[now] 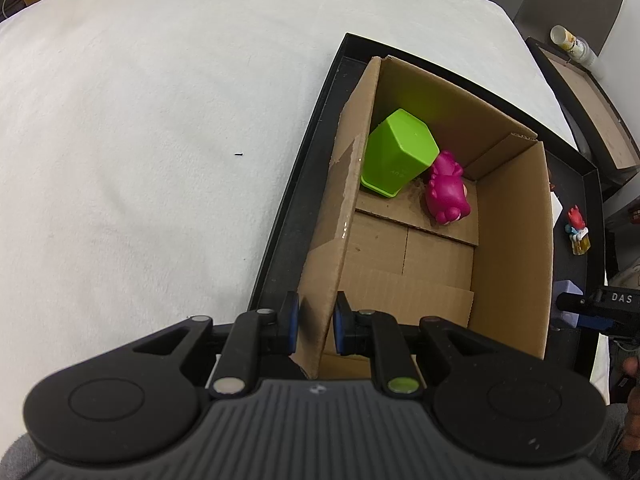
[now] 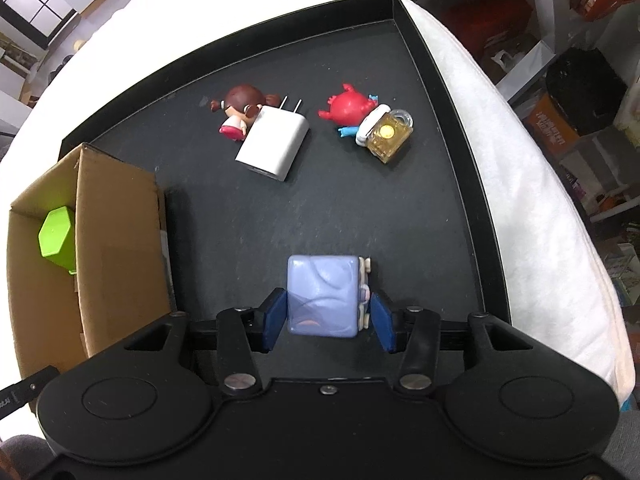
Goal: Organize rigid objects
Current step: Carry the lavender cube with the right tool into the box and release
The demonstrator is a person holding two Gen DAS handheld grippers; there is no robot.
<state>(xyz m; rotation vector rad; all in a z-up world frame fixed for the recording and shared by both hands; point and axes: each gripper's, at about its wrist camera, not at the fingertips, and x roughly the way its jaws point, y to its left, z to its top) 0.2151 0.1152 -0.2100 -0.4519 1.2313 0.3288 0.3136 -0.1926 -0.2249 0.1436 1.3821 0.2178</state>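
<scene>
From the left wrist: the box [image 1: 512, 240] sits in the black tray [image 1: 288, 216], holding a green cup [image 1: 396, 156] tipped over and a pink toy [image 1: 446, 190] touching it. The left gripper [image 1: 316, 326] has its jaws narrowly apart astride the box's near wall (pinching it, I think).

From the right wrist: on the tray [image 2: 460, 184] lie a doll [image 2: 236, 114], a charger [image 2: 274, 146] and a red toy [image 2: 368, 120]. A lilac cube [image 2: 322, 296] sits between the right gripper [image 2: 326, 322] pads, left touching, right just off.
</scene>
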